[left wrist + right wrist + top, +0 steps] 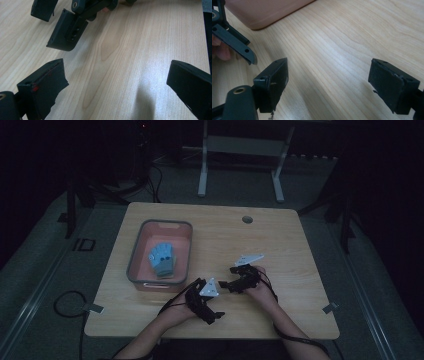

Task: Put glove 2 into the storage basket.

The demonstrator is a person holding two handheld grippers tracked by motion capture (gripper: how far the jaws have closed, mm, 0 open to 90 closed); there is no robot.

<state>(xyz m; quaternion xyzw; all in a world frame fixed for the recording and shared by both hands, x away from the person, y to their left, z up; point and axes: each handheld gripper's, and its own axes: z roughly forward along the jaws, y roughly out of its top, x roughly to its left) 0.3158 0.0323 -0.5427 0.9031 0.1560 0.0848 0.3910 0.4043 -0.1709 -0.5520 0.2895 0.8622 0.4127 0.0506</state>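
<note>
Two hand-held tools sit low over the near half of the light wooden table (pixel 280 245), neither holding anything. Nearest thing to them: a blue glove-shaped item with a grey cuff (pixel 163 260), fingers spread, lying flat inside a pink rectangular plastic bin with a grey rim (pixel 186 251). Small dark dots show on the blue part; finer detail is too dim to read. The bin stands on the left part of the table, and its near right corner is just beside the left tool.

Left tool (pixel 217 317): jaws wide apart, bare wood between them in the left gripper view (pixel 117 80). The left hand (pixel 182 309) grips it near the table's front edge, forearm coming in from the bottom, tool pointing right and toward the person.

Right tool (pixel 224 285): jaws likewise wide apart, only wood grain between them in the right gripper view (pixel 328 82). The right hand (pixel 261 291) holds it, tool pointing left toward the bin's corner (pixel 262 15).

Both tools are close together, apart from each other, each with a grey three-cornered plate on top.
</note>
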